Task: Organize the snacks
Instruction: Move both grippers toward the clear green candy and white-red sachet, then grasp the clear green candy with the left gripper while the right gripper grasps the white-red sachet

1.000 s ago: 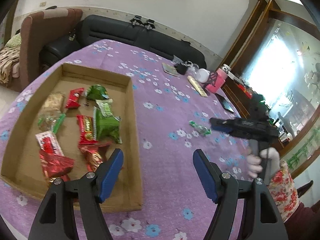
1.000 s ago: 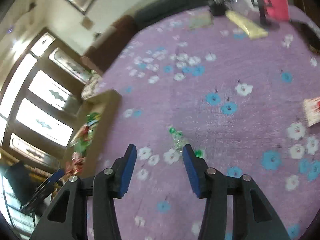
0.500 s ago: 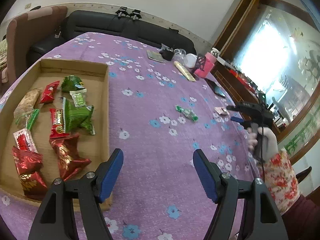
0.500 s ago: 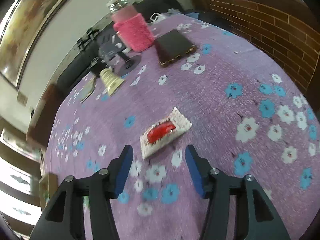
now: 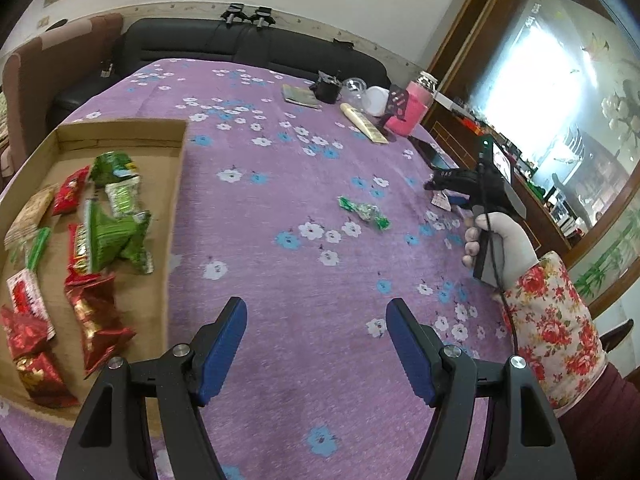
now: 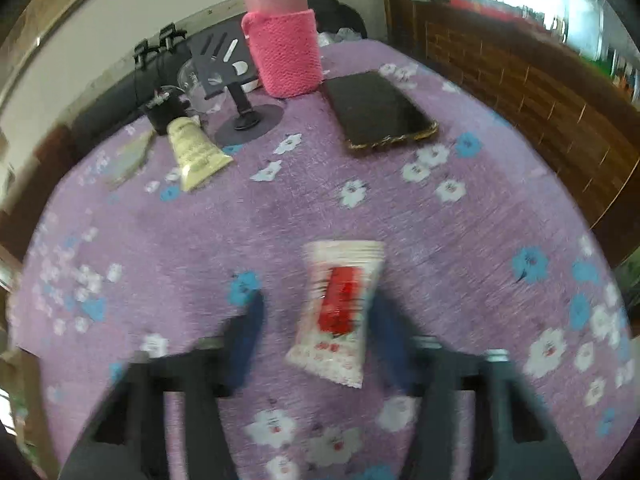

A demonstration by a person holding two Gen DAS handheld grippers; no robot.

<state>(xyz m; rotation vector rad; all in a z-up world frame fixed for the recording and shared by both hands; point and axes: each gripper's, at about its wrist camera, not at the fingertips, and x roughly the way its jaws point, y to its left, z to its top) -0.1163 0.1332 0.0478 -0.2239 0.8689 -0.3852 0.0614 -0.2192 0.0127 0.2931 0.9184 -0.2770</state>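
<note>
While its jaws close, the right hand-held gripper [image 6: 316, 328] straddles a white-and-red snack packet [image 6: 340, 312] lying on the bench [image 6: 260, 220] — long axis roughly along the fingers, pads not yet touching. Left hand-held gripper [image 5: 316, 344] hangs open — farther off.

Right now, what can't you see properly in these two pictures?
- Right tool: motion blur in the right wrist view; its jaws are closing around the white-and-red snack packet, contact unclear.
- That packet's print: blurred in the right wrist view; in the left wrist view the packet is mostly behind the tool.
- Cardboard tray: its left side is cut off by the left wrist view's edge.
- Green candy: too small to read.
</note>
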